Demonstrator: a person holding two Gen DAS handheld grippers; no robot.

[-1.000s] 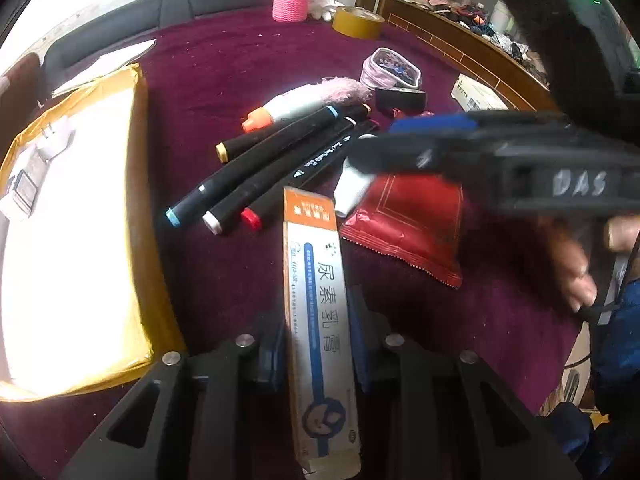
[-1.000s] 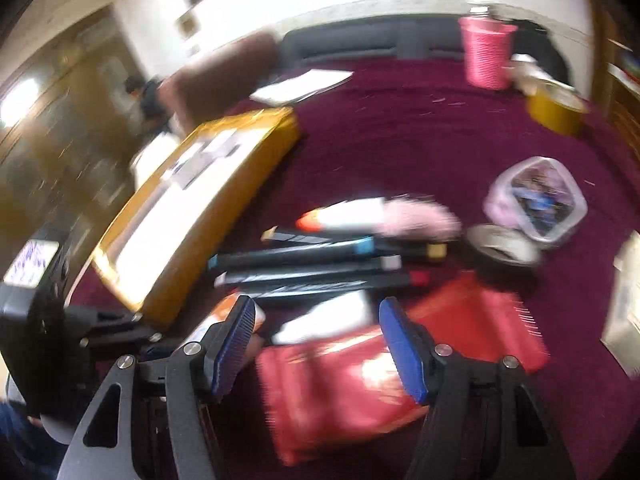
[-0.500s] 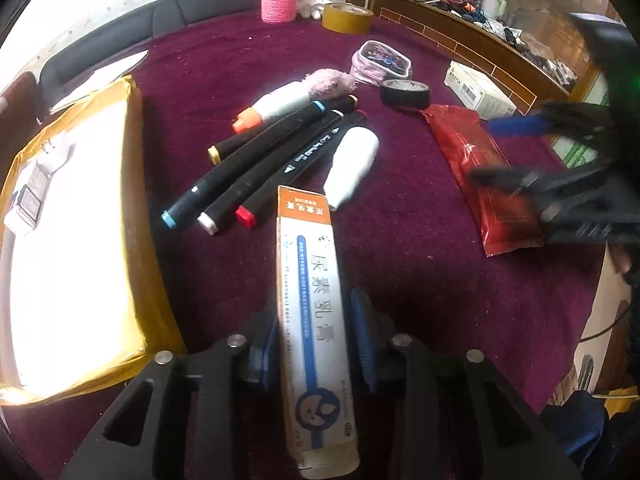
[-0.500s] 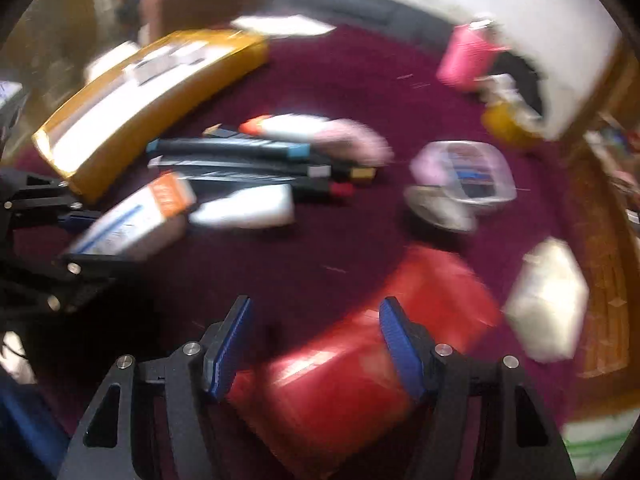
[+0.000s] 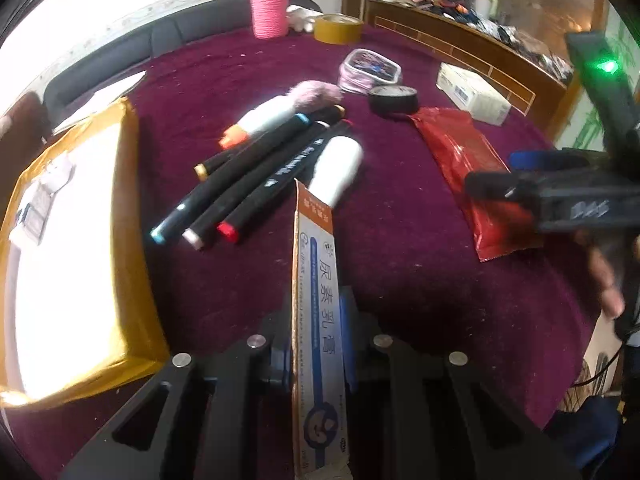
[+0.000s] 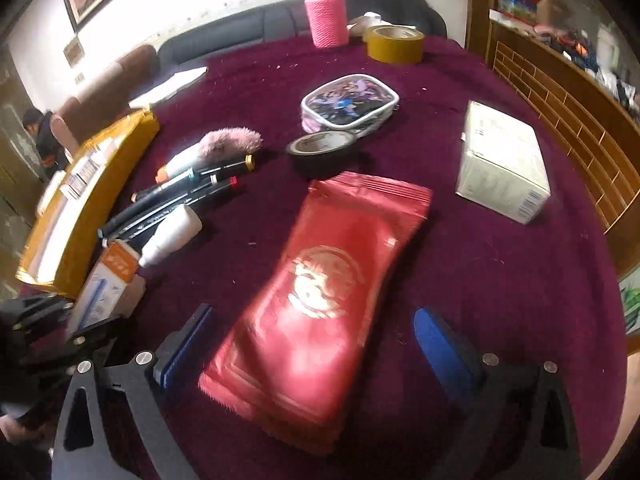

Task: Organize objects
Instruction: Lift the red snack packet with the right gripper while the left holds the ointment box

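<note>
We work over a round table covered in dark purple cloth (image 6: 500, 280), with a large yellow padded mailer (image 5: 72, 248) along its left edge. The glossy red foil pouch (image 6: 320, 300), a second ago among the pens, now lies flat on open cloth nearer the white cardboard box (image 6: 502, 160), and our right gripper (image 6: 312, 344) is opening wide, its blue pads clear of the pouch on either side: that item looks placed. Our left gripper (image 5: 316, 344) has turned the long orange-and-white ointment carton (image 5: 316, 300) onto its narrow edge and clenches it. We judge this carton goes next, beside the black marker pens (image 5: 248, 176).
</note>
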